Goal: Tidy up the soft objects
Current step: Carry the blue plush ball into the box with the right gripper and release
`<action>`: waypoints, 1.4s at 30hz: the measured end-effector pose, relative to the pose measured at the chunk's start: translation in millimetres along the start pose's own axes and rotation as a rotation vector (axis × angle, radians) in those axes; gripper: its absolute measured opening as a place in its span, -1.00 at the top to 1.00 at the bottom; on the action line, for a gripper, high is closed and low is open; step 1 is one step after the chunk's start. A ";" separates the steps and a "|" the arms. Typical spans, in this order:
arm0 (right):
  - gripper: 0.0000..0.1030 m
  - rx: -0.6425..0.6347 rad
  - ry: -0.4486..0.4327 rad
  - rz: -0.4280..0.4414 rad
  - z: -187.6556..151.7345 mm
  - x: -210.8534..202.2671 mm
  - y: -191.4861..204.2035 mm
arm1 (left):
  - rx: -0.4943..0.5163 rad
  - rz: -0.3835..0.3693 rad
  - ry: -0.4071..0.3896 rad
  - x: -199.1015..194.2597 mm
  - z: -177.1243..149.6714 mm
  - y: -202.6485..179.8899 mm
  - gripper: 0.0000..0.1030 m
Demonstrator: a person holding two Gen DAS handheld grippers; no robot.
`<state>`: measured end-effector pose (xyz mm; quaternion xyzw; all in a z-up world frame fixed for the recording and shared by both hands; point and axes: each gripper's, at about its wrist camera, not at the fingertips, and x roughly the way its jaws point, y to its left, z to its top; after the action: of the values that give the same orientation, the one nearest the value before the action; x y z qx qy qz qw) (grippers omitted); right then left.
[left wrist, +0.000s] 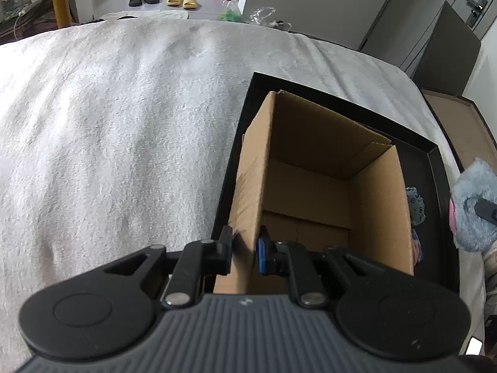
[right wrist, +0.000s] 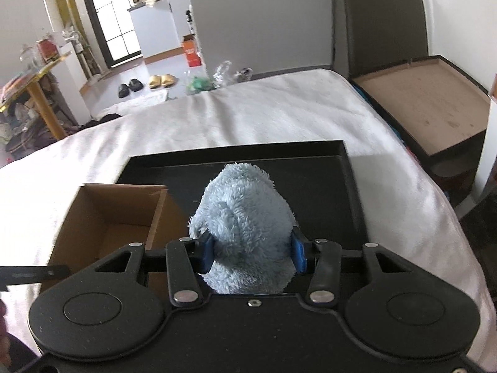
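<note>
An open cardboard box [left wrist: 310,186] stands in a black tray [left wrist: 435,161] on the bed. My left gripper [left wrist: 245,245] is shut on the box's near left wall, one finger outside it and one inside. The box looks empty inside. In the right wrist view my right gripper [right wrist: 251,251] is shut on a fluffy light-blue plush toy [right wrist: 245,214], held above the tray [right wrist: 310,168] just right of the box [right wrist: 102,217]. The same plush toy [left wrist: 472,211] shows at the right edge of the left wrist view. Small soft items [left wrist: 414,205] lie in the tray behind the box's right wall.
A white fleecy blanket [left wrist: 124,124] covers the bed. A brown open case [right wrist: 428,99] sits beside the bed on the right. Plastic bags [right wrist: 217,77] lie at the bed's far edge, and slippers [right wrist: 161,80] are on the floor beyond.
</note>
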<state>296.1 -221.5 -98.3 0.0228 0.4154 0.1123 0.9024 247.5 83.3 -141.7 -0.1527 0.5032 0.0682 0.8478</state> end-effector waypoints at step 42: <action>0.08 -0.088 0.159 0.161 -11.3 89.0 149.3 | -0.032 -0.153 0.075 12.9 14.1 22.3 0.71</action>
<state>316.2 -57.0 -151.9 0.0075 0.4772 0.2039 0.8548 259.6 108.4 -151.0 -0.2066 0.5205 0.0052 0.8285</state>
